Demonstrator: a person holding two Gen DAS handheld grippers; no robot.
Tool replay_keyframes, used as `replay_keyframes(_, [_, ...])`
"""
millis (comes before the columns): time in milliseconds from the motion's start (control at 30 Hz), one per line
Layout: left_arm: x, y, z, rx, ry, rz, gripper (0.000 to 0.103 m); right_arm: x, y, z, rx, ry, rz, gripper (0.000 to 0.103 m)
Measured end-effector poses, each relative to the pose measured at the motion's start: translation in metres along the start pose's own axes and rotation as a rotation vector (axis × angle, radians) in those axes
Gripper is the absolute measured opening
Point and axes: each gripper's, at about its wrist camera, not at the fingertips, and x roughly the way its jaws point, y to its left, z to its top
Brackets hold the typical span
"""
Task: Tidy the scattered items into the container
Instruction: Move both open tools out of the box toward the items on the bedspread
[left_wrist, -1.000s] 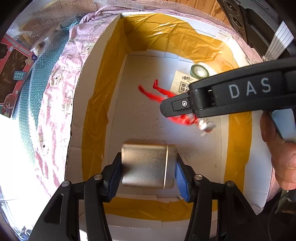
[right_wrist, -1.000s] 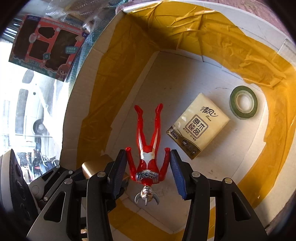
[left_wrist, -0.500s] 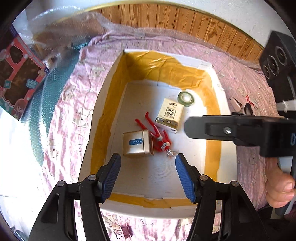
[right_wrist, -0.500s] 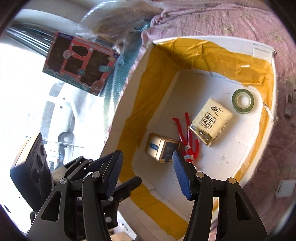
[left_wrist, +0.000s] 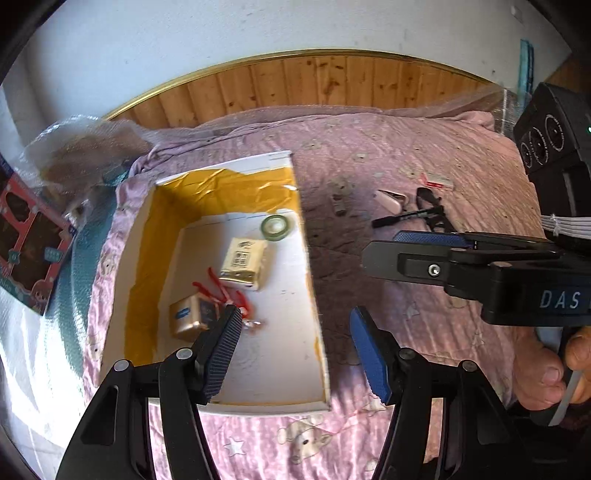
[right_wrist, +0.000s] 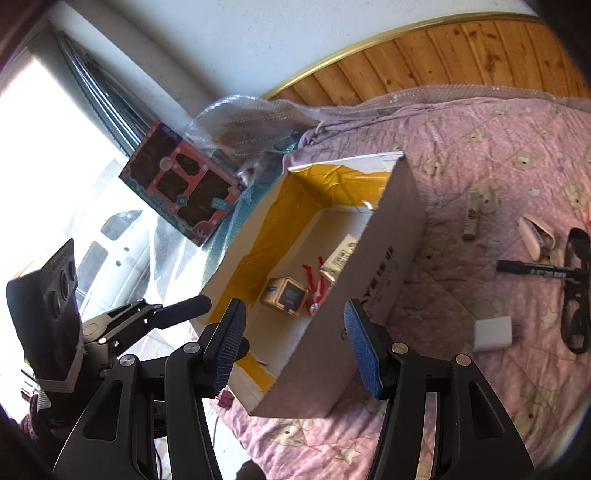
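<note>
I'm holding both the left gripper (left_wrist: 295, 347) and right gripper (right_wrist: 293, 341) wide apart and empty above the box (right_wrist: 384, 266); I'm aiming for the marker (right_wrist: 543, 271) on the blanket (right_wrist: 480, 147), approaching crosswise.

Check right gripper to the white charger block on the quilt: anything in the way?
Nothing visible. The right gripper is open and empty above the cardboard box wall; the white charger block lies in the open on the pink quilt, with the black cable close beside it.

Bedroom; quilted bedspread (left_wrist: 388, 147), wooden headboard (left_wrist: 332, 81).
</note>
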Motion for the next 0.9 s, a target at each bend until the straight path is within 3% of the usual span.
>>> replay_keyframes(167, [0.010,-0.041,0.003,0.081,0.012,-0.087,0.062,-0.029,-0.032,-0.023,0.063,-0.051,-0.025,0.059])
replay_keyframes(267, [0.019,-0.061,0.005,0.113,0.021,-0.102,0.062,-0.041,-0.053,-0.033,0.107,-0.068,-0.038,0.059])
replay_keyframes(667, [0.079,-0.099,0.022,0.098,0.106,-0.239,0.062,-0.072,-0.115,-0.047,0.208,-0.101,-0.153,0.059])
replay_keyframes(900, [0.115,-0.110,0.035,0.104,0.144,-0.268,0.062,-0.078,-0.153,-0.044,0.279,-0.114,-0.213,0.059])
